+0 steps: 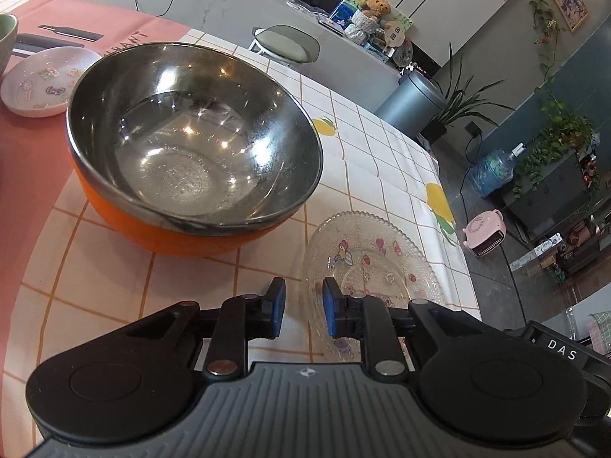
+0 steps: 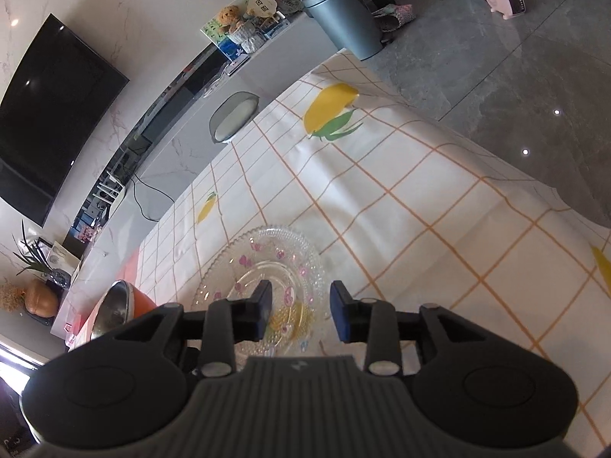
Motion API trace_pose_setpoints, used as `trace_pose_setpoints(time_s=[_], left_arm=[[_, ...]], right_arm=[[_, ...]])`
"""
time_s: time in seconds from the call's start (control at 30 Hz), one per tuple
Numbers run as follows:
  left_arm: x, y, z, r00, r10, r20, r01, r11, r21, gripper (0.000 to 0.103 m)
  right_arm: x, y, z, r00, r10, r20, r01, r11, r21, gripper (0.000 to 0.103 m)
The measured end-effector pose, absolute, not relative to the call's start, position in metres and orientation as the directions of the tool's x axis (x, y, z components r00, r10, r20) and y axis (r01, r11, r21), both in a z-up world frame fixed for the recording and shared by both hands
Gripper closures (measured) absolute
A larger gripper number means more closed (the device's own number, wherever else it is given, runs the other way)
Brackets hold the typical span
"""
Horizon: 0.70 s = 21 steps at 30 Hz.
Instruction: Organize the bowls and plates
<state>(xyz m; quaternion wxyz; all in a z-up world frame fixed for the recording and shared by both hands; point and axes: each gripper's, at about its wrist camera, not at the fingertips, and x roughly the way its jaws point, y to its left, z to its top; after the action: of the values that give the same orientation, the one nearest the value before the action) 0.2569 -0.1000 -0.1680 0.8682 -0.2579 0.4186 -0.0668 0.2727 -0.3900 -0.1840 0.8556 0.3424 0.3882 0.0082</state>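
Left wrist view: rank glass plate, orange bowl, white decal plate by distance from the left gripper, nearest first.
From the left gripper:
1. Glass plate, just ahead, right, partly under the fingertips.
2. Orange bowl, ahead, left.
3. White decal plate, far left, behind the bowl.

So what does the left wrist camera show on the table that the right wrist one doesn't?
Only the left wrist view shows the pink plate, the green bowl at the frame edge, and the inside of the orange bowl. Only the right wrist view shows the television. Both show the glass plate, the orange bowl, and the checked tablecloth.
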Motion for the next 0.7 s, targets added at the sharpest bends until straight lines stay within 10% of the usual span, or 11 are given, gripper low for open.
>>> trace_pose_setpoints(time_s=[0.7], left_arm=[[0.258, -0.104, -0.164, 0.655, -0.287, -0.699, -0.081, 0.893, -0.443, 0.092]], right_arm=[[0.287, -0.396, -0.209, 0.700, 0.316, -0.640, 0.274, 0.709, 0.650, 0.098]])
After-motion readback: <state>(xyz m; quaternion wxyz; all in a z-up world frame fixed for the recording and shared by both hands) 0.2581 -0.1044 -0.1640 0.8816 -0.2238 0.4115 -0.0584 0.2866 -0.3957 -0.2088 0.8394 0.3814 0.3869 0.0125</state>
